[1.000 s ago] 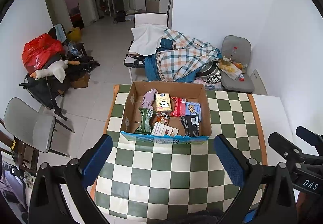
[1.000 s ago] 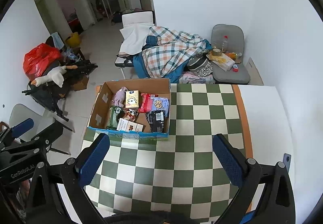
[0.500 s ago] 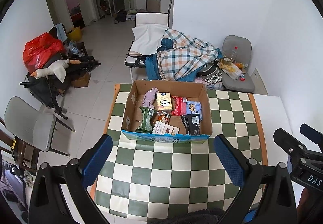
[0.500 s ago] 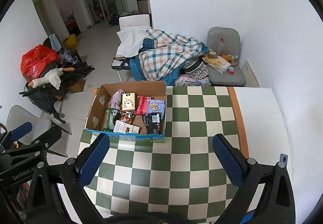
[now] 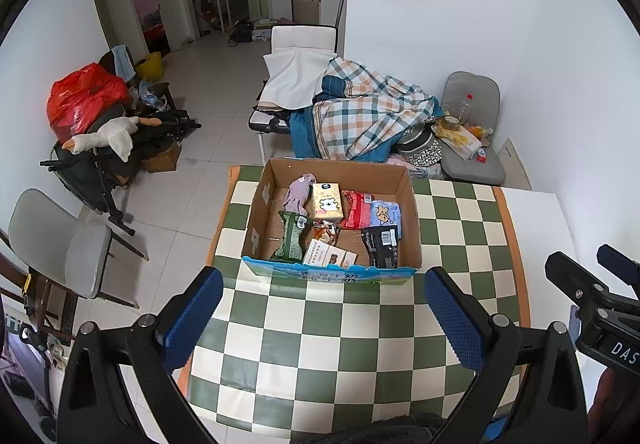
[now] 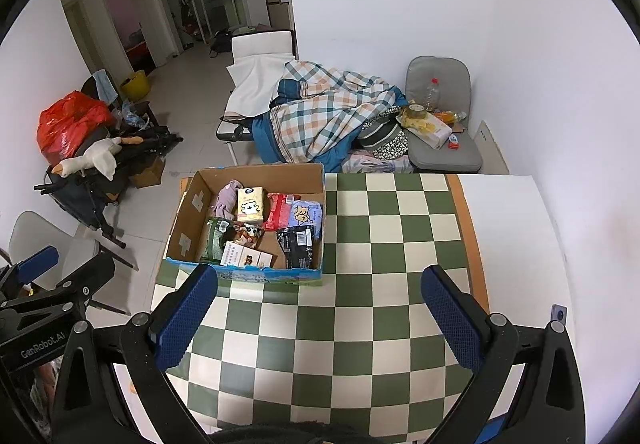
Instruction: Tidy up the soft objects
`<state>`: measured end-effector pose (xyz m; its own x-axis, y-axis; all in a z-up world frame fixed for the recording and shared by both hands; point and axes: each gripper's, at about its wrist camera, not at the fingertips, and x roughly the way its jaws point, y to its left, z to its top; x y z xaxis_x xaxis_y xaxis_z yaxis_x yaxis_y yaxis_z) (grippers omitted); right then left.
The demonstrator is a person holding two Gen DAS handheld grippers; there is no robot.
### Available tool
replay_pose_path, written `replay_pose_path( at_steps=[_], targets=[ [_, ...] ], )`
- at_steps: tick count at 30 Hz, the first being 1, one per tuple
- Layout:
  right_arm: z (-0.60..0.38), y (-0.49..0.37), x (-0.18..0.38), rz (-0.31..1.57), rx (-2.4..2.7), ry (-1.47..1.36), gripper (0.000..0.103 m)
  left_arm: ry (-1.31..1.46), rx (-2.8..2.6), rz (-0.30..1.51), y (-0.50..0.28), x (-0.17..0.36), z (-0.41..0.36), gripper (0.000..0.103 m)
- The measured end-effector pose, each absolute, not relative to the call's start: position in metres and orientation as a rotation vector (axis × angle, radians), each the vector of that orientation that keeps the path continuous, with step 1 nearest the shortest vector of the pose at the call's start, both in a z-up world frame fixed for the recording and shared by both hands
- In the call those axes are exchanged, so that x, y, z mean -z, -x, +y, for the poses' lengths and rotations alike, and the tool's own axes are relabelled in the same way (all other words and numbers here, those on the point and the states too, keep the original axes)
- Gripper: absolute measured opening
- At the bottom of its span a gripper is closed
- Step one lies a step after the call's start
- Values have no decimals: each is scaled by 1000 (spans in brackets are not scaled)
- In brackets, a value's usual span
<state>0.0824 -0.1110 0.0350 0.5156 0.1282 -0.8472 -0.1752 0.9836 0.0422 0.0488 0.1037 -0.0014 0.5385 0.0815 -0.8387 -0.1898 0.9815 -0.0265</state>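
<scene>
An open cardboard box [image 5: 412,204] stands on the green-and-white checkered table [image 5: 340,344]; it also shows in the right wrist view [image 6: 188,212]. Inside lie several soft packs: a yellow tissue pack [image 5: 327,202], a red pack [image 5: 357,210], a light blue pack [image 5: 386,215], a black pouch [image 5: 381,246], a green pack [image 5: 293,240] and a mauve cloth [image 5: 299,192]. My left gripper [image 5: 324,318] is open and empty, held above the table in front of the box. My right gripper [image 6: 318,314] is open and empty, to the right of the box's front.
Beyond the table stand a chair with a plaid blanket [image 5: 368,116] and a grey chair [image 5: 472,148] with a bottle and bags. On the left are a grey chair [image 5: 60,240], a red bag [image 5: 80,96] and a goose plush [image 5: 108,136]. A white wall lies to the right.
Both grippers have risen and drawn back a little, so the box sits lower and smaller in both views. The jaws stay open. The box contents have not moved.
</scene>
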Motion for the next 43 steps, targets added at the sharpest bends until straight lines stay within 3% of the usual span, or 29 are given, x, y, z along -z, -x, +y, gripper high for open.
replay_pose_path(
  at_steps=[43],
  targets=[
    [-109, -91, -43, 994, -180, 60, 103, 127, -177, 982, -43, -3, 112, 103]
  ],
)
